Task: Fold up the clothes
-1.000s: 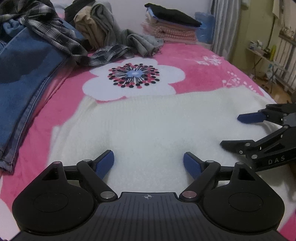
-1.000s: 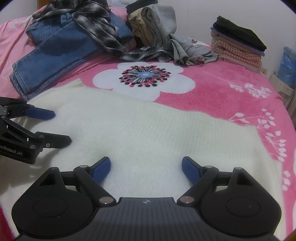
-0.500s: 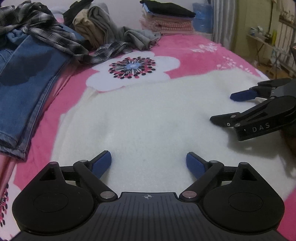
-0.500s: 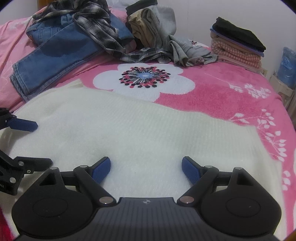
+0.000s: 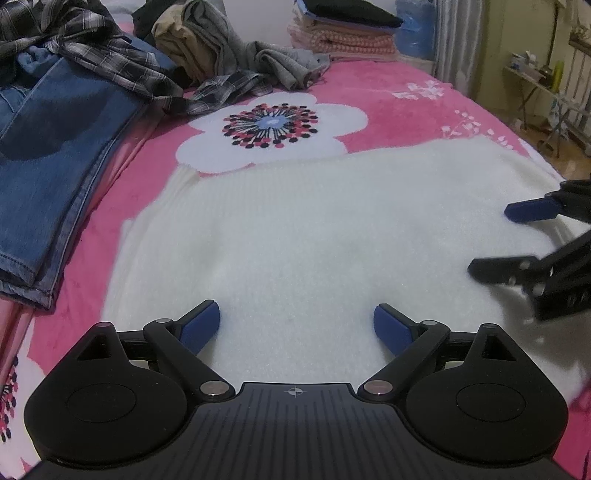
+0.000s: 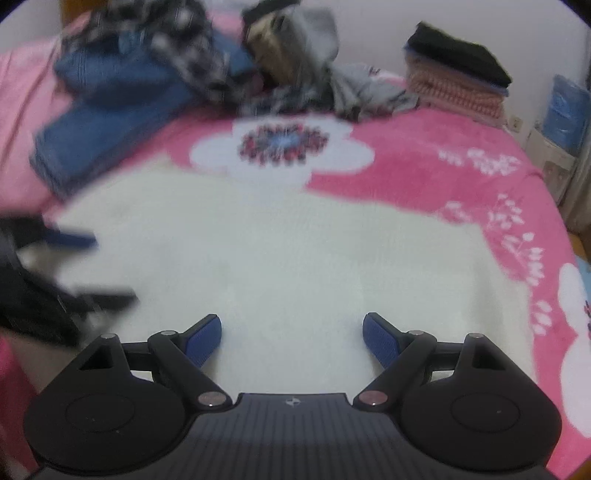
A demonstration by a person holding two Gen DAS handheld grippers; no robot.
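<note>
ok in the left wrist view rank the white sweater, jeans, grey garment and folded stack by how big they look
1. white sweater
2. jeans
3. grey garment and folded stack: look alike, both far off, so unranked

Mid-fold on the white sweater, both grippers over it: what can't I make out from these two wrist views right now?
- White sweater: near edge hidden under the left gripper body; sleeves not distinguishable in either view.
- Right gripper view: motion blur smears the clothes pile, so items there can't be separated.
- Person's hands: outside both views.
- Folded stack: top cut off by the left view's upper edge.
</note>
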